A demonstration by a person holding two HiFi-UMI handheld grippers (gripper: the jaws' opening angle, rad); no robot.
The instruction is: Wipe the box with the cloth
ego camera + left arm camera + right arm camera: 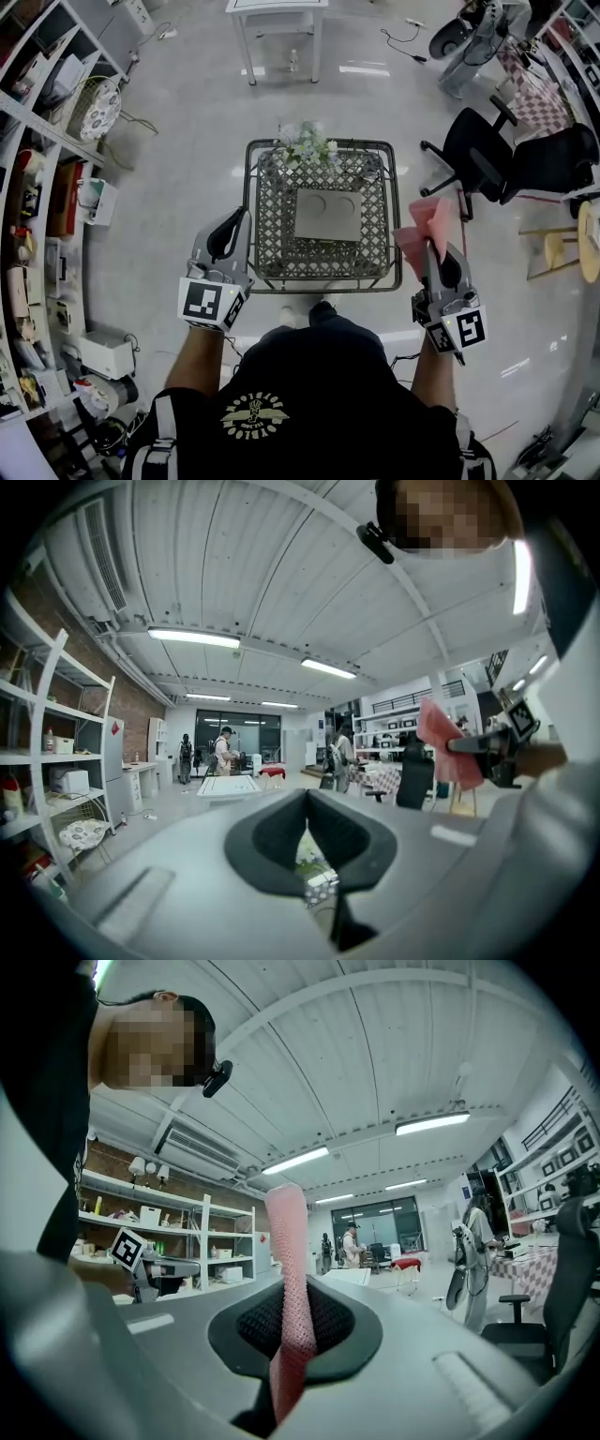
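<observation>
A flat grey box (328, 214) lies in the middle of a metal lattice table (281, 253). My right gripper (430, 246) is held up off the table's right edge, shut on a pink cloth (427, 222) that stands up between its jaws (289, 1269). My left gripper (234, 225) is raised at the table's left front corner, jaws shut with nothing between them (307, 827). In the left gripper view the pink cloth (448, 745) and right gripper show at the right.
White flowers (307, 142) sit at the table's far edge. Black office chairs (511, 159) stand to the right, shelving (37, 187) lines the left wall, and a white table (277, 19) stands farther off. People (223, 752) stand in the distance.
</observation>
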